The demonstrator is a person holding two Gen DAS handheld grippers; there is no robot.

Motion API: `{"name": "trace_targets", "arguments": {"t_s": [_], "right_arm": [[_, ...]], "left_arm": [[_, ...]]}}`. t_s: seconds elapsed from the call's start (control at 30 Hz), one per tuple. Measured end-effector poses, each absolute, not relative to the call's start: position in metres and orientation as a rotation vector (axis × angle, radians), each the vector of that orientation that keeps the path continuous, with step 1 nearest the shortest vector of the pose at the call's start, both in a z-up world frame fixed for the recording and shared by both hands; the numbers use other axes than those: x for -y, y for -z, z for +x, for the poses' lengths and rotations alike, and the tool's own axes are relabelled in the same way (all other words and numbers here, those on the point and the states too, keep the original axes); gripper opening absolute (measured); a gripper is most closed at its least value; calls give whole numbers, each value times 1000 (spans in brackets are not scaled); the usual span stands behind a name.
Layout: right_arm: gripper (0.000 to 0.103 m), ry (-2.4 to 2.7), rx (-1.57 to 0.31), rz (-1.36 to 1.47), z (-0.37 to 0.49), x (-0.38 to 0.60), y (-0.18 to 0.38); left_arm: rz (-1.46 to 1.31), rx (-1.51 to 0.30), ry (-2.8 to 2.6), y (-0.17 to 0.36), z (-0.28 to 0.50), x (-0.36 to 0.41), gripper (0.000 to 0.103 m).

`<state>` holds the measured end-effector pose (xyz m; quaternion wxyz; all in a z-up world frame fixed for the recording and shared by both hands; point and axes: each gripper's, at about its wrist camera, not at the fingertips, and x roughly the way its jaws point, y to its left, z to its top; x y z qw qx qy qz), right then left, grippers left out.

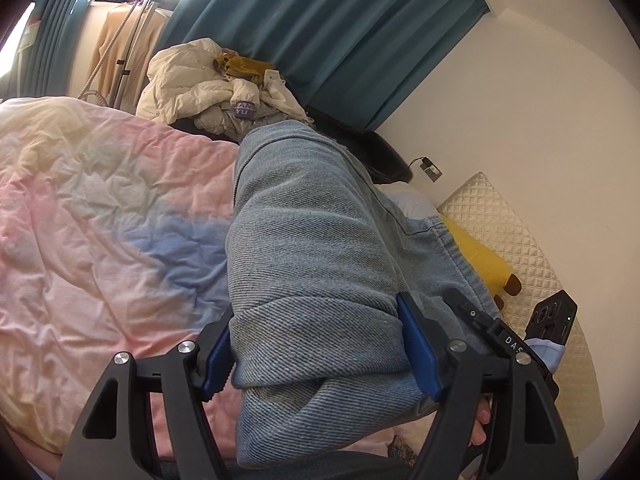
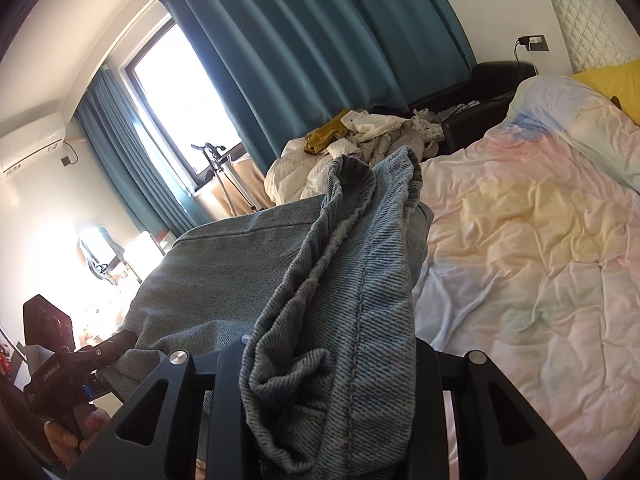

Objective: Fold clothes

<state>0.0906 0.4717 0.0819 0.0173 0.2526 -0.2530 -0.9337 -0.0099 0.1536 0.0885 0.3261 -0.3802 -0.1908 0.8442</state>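
Both tools grasp the jeans (image 1: 312,248) above the bed (image 1: 100,208): the left tool (image 1: 320,354) and the right tool (image 2: 332,364) each clench bunched denim.

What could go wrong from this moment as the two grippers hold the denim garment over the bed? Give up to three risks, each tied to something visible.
1. The left gripper clamps a thick folded bundle of the jeans; layers might slip out unevenly.
2. The right gripper holds bunched, twisted denim, so the fold may come out crooked.
3. The duvet is crumpled, so the jeans may not lie flat.
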Motion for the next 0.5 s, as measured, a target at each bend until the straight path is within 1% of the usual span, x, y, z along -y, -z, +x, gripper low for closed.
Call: {"name": "trace_targets", "arguments": {"t_s": [0.33, 0.5], "right_arm": [[29, 2982, 840, 721, 133, -551, -88], [29, 3018, 893, 689, 152, -593, -80]], "left_arm": [[-970, 405, -2142, -101, 7, -242, 74], [-947, 367, -2108, -98, 12, -291, 74]]}}
